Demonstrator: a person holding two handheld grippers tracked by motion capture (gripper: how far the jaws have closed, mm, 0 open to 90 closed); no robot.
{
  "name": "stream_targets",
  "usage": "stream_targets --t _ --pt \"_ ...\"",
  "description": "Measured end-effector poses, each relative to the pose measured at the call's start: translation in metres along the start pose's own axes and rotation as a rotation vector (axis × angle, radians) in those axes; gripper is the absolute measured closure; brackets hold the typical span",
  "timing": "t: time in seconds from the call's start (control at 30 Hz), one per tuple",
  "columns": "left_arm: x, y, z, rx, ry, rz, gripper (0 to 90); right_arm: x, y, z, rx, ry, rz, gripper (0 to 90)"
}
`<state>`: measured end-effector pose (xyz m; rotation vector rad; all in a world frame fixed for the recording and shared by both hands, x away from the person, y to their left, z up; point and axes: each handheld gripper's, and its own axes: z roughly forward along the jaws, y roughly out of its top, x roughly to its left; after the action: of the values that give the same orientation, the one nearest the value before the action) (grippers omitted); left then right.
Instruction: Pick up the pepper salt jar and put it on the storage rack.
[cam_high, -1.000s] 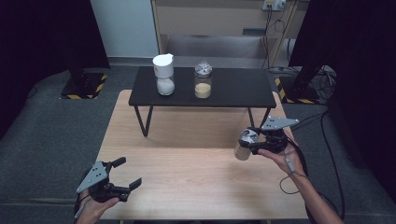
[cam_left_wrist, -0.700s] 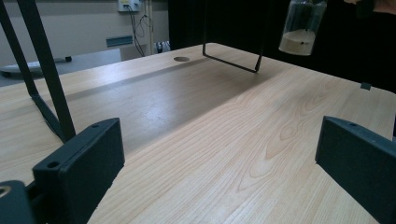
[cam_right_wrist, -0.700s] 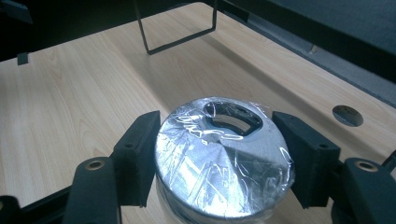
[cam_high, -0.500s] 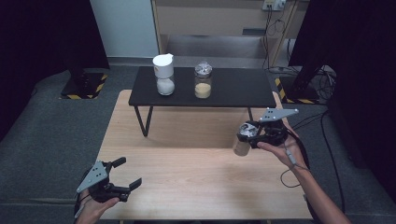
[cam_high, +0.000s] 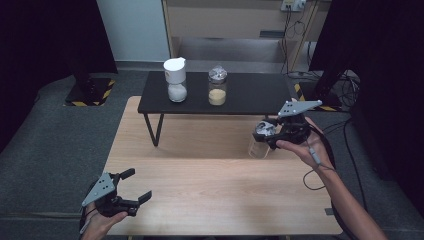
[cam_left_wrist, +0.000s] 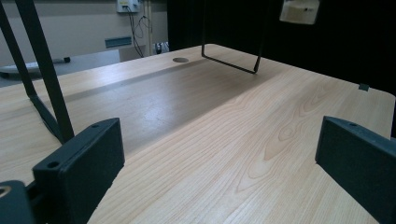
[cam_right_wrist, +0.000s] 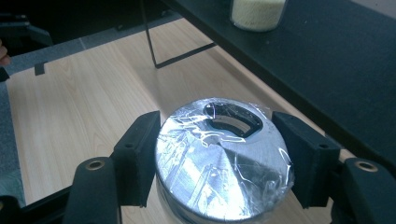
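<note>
Pale wood tabletop (cam_high: 210, 185) runs under the high view, with a low black bench (cam_high: 250, 95) standing on its far half and dark floor all round. On that bench sit a white-capped jar (cam_high: 176, 80) and a jar of yellowish grains (cam_high: 217, 86), near each other. My right gripper (cam_high: 270, 134) is clamped on the silver lid of a clear glass jar (cam_high: 260, 142), held near the table's right edge, just in front of the bench. My left gripper (cam_high: 131, 185) hangs at the near left corner, jaws apart around nothing, with bare wood between the two hands. From the left gripper view, open grain stretches to the bench legs (cam_left_wrist: 231, 63); the far edge falls into black. From the right gripper view, both pads (cam_right_wrist: 140, 154) press the foil-wrapped lid; the glass below is hidden.
</note>
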<state>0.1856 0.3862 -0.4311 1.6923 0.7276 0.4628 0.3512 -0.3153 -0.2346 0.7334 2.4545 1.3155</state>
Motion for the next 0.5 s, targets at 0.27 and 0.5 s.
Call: stream_targets --t 0.27,0.5 --pt "0.000 0.000 0.000 -0.003 -0.001 -0.001 0.0 -0.006 0.023 -0.011 0.004 0.000 0.008 35.7" --pt "0.001 -0.001 0.000 -0.005 -0.002 -0.002 0.0 -0.010 0.046 -0.018 0.008 -0.012 0.006 35.7"
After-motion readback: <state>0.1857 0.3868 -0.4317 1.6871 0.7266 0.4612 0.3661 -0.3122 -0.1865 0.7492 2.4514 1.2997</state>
